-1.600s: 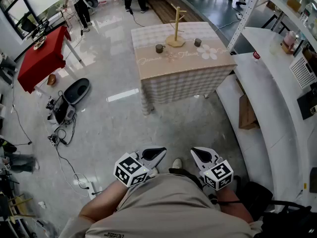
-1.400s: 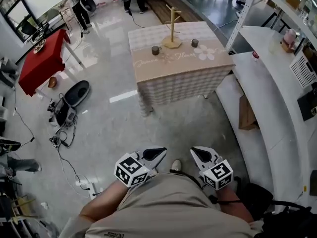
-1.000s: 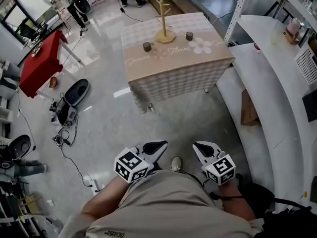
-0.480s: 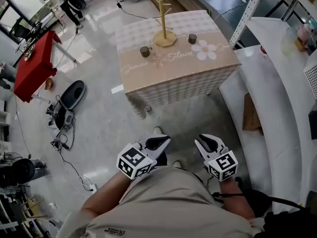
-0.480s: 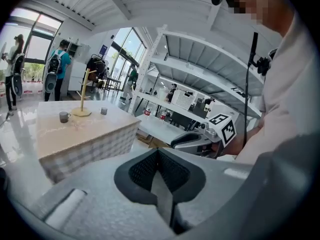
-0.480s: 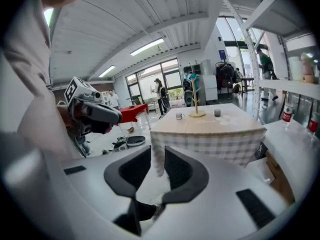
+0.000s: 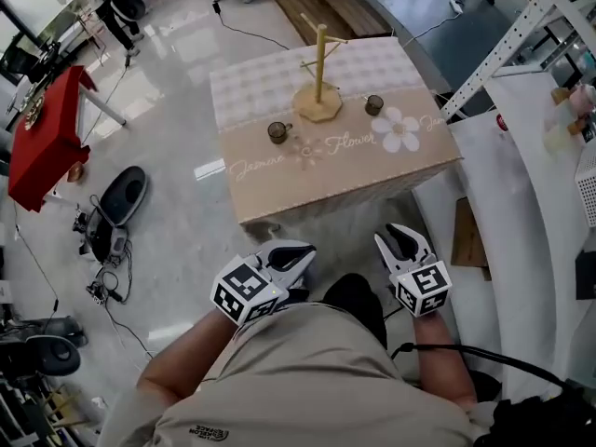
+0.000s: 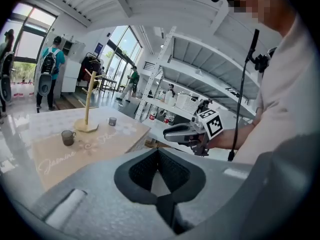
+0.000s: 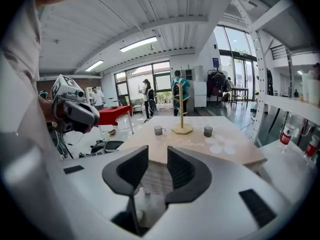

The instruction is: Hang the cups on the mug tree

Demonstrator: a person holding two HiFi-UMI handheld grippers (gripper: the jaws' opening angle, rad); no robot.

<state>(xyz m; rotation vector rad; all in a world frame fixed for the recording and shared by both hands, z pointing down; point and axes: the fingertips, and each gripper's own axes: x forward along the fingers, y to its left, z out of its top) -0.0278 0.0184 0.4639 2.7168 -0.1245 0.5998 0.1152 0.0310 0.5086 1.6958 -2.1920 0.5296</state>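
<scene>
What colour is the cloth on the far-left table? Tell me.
Red tablecloth, seen best in the head view.

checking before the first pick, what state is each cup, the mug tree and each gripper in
mug tree, upright, no cups hung
left cup, upright on table, untouched
right cup, upright on table, untouched
left gripper, jaws together, empty
right gripper, jaws apart, just been opening, empty

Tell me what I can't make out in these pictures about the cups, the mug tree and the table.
- Near cup and far cup: too small in every view to tell whether they are empty.
- Mug tree: pegs thin, foreshortened in the head view, tiny in both gripper views; count unclear.
- Table: underside hidden by its cloth in every view.
</scene>
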